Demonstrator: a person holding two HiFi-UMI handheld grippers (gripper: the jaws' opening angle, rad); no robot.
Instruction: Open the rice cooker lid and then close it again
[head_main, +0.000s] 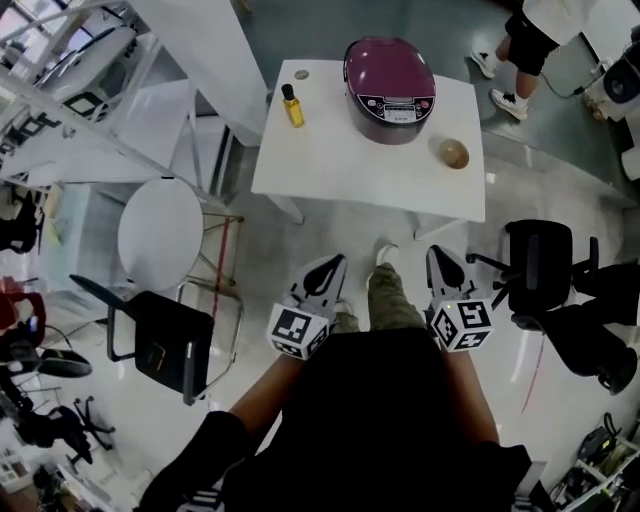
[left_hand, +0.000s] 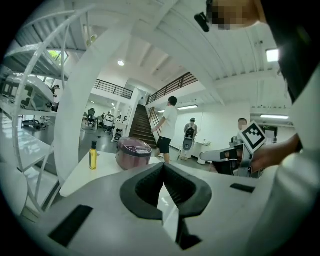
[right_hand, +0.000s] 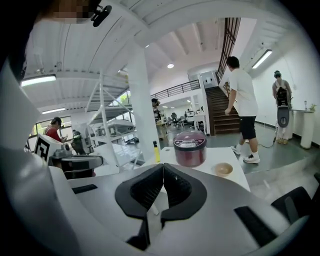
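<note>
Ribbed left claw (left_hand: 163, 165), domed maroon rice cooker (head_main: 389, 88)

Head view looks steeply down, well short of the maroon domed rice cooker (head_main: 389, 88) — both gripper views face it, nearly level.

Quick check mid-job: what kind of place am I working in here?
Probably an open-plan lab or office hall, not a kitchen: a staircase rises toward a railed balcony, a black chair stands nearby, and the rice cooker sits on a plain white table.
</note>
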